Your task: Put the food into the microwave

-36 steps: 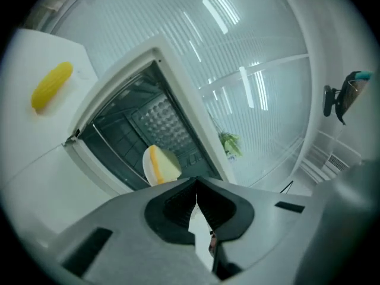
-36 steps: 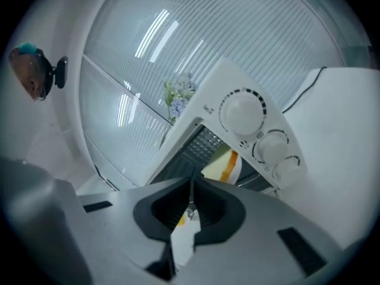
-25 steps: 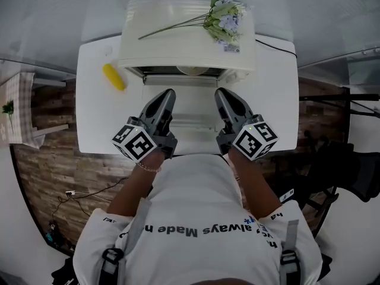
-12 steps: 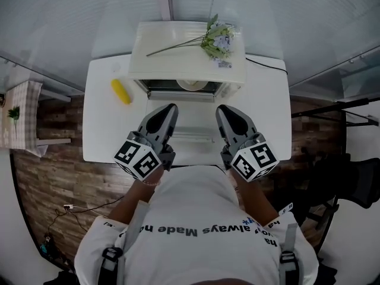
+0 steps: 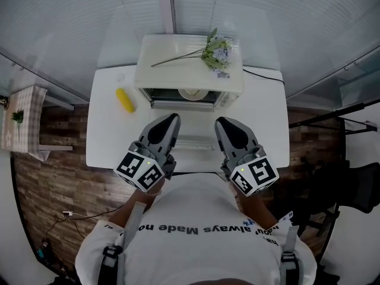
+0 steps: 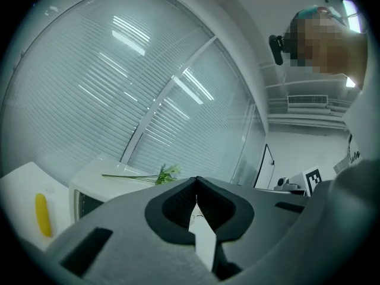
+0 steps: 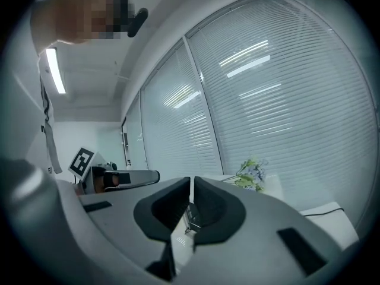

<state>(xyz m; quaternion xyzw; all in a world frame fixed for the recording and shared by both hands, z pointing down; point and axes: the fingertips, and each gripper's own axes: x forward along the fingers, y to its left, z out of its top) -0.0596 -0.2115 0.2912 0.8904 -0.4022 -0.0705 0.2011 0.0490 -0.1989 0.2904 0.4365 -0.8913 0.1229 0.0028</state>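
A yellow corn cob (image 5: pixel 125 100) lies on the white table (image 5: pixel 107 141), left of the cream microwave (image 5: pixel 189 64). The microwave's door (image 5: pixel 191 123) hangs open and down toward me, and a pale plate (image 5: pixel 193 92) shows inside. My left gripper (image 5: pixel 172 119) and right gripper (image 5: pixel 221 123) are held side by side over the table's near edge, pointing at the open door. Both are shut with nothing in them. The left gripper view has the shut gripper (image 6: pixel 196 180) raised, with the corn cob (image 6: pixel 41 214) low at the left beside the microwave (image 6: pixel 95 186). The right gripper (image 7: pixel 191 180) points up at the window blinds.
A spray of artificial flowers (image 5: pixel 215 45) lies on top of the microwave, also in the left gripper view as flowers (image 6: pixel 166 172) and in the right gripper view as flowers (image 7: pixel 249 174). A black cable (image 5: pixel 267 73) runs behind the microwave on the right. Wooden floor surrounds the table.
The table and microwave look smaller and farther off than a second ago, as the head view has drawn back. Both grippers stay shut and side by side.
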